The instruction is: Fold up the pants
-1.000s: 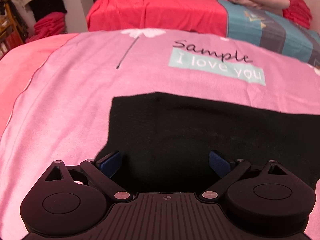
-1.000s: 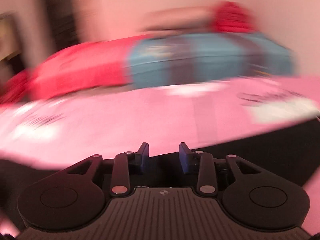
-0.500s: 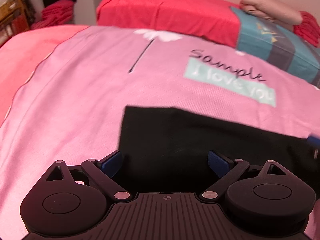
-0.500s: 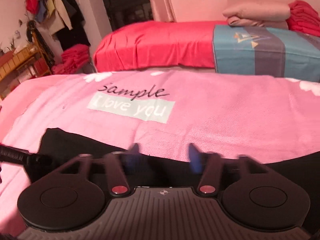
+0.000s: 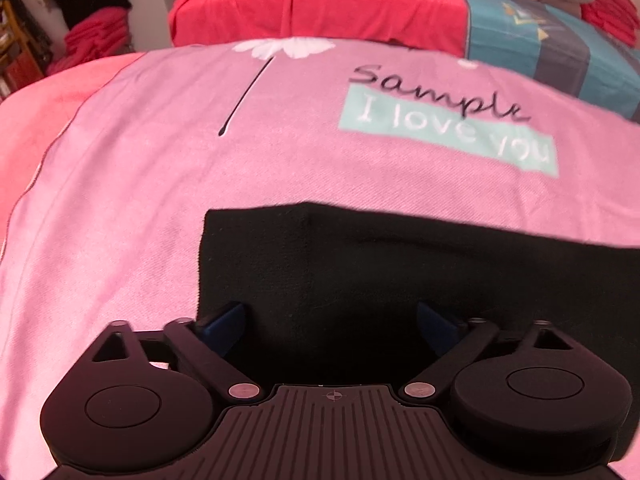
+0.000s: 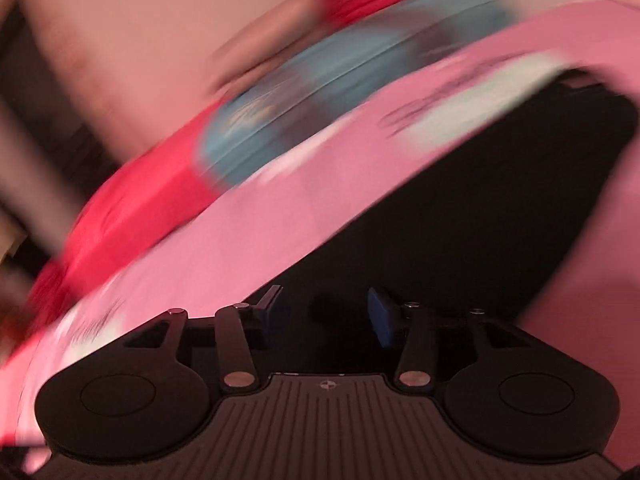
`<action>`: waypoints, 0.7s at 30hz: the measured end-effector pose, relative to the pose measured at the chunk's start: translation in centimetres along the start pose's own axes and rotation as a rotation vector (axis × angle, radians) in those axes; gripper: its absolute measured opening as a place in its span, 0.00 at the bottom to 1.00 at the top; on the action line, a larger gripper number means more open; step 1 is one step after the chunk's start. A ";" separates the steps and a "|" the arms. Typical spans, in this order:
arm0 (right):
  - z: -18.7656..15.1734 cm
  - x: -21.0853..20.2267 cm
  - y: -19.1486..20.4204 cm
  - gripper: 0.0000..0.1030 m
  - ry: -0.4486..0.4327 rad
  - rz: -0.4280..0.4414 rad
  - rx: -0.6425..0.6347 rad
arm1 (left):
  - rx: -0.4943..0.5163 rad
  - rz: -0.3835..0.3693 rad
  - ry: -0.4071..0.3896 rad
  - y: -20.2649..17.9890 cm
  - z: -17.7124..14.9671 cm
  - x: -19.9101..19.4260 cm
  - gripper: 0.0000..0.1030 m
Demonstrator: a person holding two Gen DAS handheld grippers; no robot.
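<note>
Black pants (image 5: 420, 280) lie on the pink blanket (image 5: 160, 180) just below its print — "Sample / I love you" (image 5: 444, 120). Left gripper (image 5: 330, 326) and right gripper (image 6: 322, 314) hover over the pants, fingers spread, holding nothing.

We see a bed covered by a pink blanket (image 5: 168, 184) printed with "Sample I love you" and a white flower, and black pants (image 5: 400, 272) lying flat directly on it.
</note>
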State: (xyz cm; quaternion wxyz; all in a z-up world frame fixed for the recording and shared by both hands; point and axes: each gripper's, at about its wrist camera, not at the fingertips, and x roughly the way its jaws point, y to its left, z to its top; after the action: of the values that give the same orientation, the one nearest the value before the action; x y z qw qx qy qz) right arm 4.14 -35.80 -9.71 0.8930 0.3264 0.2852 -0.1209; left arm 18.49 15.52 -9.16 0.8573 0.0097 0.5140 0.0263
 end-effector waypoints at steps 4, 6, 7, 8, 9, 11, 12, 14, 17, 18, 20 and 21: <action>0.1 -0.3 0.0 0.62 0.054 0.139 -0.036 | -0.021 -0.047 -0.040 -2.7 0.3 -1.7 1.00; -0.4 1.1 0.3 0.63 0.121 0.234 -0.036 | -0.013 -0.081 -0.042 -4.8 0.5 -1.6 1.00; -0.6 2.1 0.4 0.64 0.157 0.265 -0.038 | -0.003 -0.097 -0.034 -5.9 0.5 -1.4 1.00; -0.7 3.2 0.5 0.64 0.185 0.280 -0.040 | 0.010 -0.106 -0.023 -7.0 0.4 -1.0 1.00; -0.4 4.0 0.0 0.62 0.190 0.295 -0.039 | 0.027 -0.109 -0.013 -8.0 0.3 -0.6 1.00; 0.7 5.2 -1.8 0.39 0.164 0.321 -0.002 | 0.073 -0.086 0.014 -9.8 -0.3 0.4 1.00; 1.9 5.5 -3.3 0.33 0.142 0.298 0.043 | 0.099 -0.065 0.022 -10.4 -0.6 0.9 1.00; 4.6 5.4 -6.8 0.11 0.081 0.231 0.128 | 0.146 -0.042 0.008 -11.1 -1.2 1.1 1.00; 8.0 4.1 -11.2 0.02 -0.015 0.101 0.190 | 0.165 -0.036 0.004 -11.2 -1.5 1.1 1.00; 9.0 3.4 -12.3 0.02 -0.043 0.052 0.203 | 0.159 -0.038 0.009 -11.0 -1.4 1.0 1.00; 10.4 1.2 -14.1 0.20 -0.126 -0.087 0.226 | 0.146 -0.038 0.020 -10.9 -1.3 1.0 1.00; 10.7 -0.1 -14.9 0.31 -0.167 -0.122 0.256 | 0.144 -0.036 0.024 -10.9 -1.2 1.1 1.00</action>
State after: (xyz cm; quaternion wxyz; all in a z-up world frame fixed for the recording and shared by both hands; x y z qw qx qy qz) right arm 2.67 -54.02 -10.65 0.8557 0.4086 0.2114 -0.2368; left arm 18.35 4.65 -11.14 0.8486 0.0616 0.5248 -0.0260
